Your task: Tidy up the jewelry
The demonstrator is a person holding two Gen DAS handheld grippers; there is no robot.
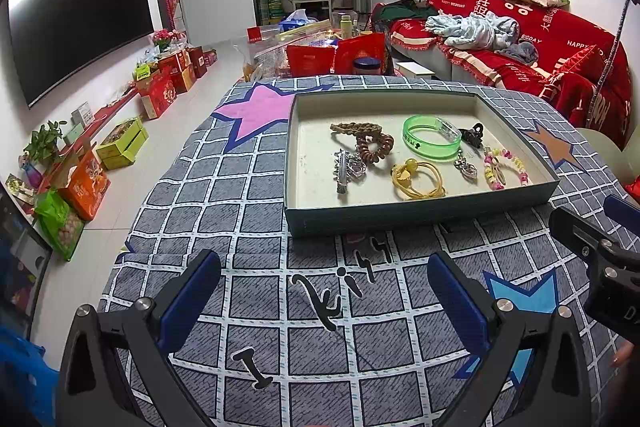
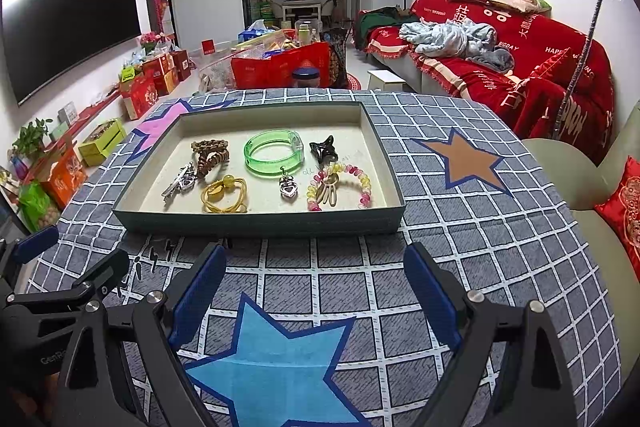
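A shallow grey-green tray sits on the checked tablecloth. In it lie a green bangle, a brown coil hair tie, a silver clip, a yellow hair tie, a heart charm, a black claw clip and a pink-yellow bead bracelet. My left gripper and right gripper are both open and empty, side by side on the near side of the tray, above the cloth.
The tablecloth has star prints and lettering. A red-covered sofa stands to the right, a cushion near the table's right edge. Gift boxes line the floor at left under a large TV.
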